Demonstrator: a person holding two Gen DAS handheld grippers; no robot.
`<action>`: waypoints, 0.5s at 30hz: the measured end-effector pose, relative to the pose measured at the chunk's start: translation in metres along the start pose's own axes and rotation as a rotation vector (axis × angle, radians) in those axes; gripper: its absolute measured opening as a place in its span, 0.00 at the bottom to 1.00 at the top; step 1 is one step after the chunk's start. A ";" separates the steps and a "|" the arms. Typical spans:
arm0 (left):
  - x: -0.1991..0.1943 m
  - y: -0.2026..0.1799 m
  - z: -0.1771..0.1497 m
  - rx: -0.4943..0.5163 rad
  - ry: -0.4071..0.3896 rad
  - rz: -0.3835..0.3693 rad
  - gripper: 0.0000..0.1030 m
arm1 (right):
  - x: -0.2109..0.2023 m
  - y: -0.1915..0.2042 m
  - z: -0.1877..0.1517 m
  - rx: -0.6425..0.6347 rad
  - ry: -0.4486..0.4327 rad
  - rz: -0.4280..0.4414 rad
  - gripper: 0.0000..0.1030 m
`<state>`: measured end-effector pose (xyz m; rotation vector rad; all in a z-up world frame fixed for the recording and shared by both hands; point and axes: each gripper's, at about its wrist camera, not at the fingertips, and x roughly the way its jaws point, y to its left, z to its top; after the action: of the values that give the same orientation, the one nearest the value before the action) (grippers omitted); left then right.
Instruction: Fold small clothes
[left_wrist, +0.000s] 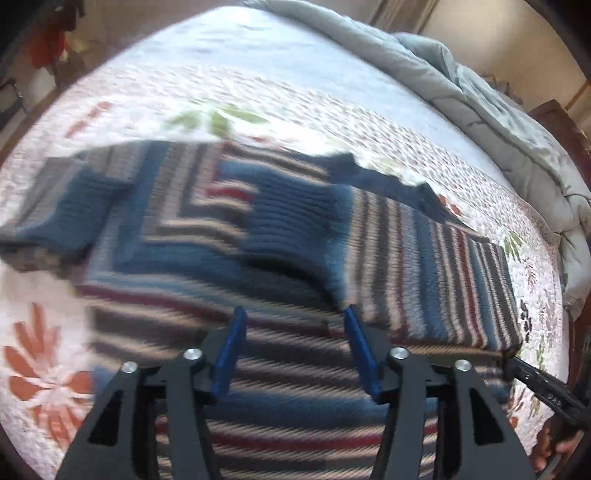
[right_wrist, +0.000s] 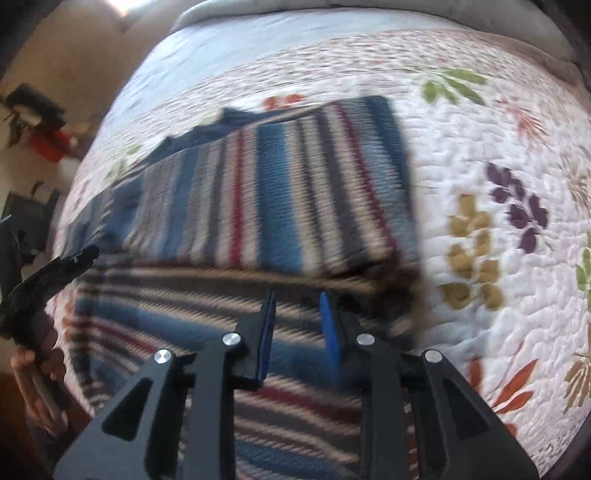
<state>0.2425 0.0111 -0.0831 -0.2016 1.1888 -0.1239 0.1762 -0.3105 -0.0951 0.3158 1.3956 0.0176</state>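
Left wrist view: the left gripper (left_wrist: 293, 314) is hovering with its blue fingers spread wide and nothing between them, directly above the striped sweater (left_wrist: 207, 221). The sweater is lying ahead of and beneath the fingers on the floral quilt (left_wrist: 48, 350); a dark blue sleeve cuff (left_wrist: 74, 206) is resting ahead and to the left, and a folded striped panel (left_wrist: 443, 273) is lying ahead and to the right. A grey duvet (left_wrist: 498, 122) is bunching far ahead on the right. Right wrist view: the right gripper (right_wrist: 298, 295) is holding its fingers parted by a narrower gap; motion blur is obscuring the tips, but they are probably not pinching the knit. The folded panel is lying just ahead of them.
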 end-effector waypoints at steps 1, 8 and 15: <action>-0.006 0.013 0.000 -0.008 -0.006 0.013 0.56 | 0.001 0.009 -0.002 -0.018 0.004 0.008 0.25; -0.015 0.129 0.011 -0.187 0.005 0.074 0.57 | 0.033 0.065 -0.011 -0.072 0.064 0.088 0.25; 0.017 0.175 0.028 -0.279 0.061 -0.028 0.56 | 0.052 0.118 -0.014 -0.143 0.084 0.100 0.28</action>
<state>0.2732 0.1812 -0.1273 -0.4624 1.2624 0.0120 0.1928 -0.1842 -0.1197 0.2670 1.4526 0.2142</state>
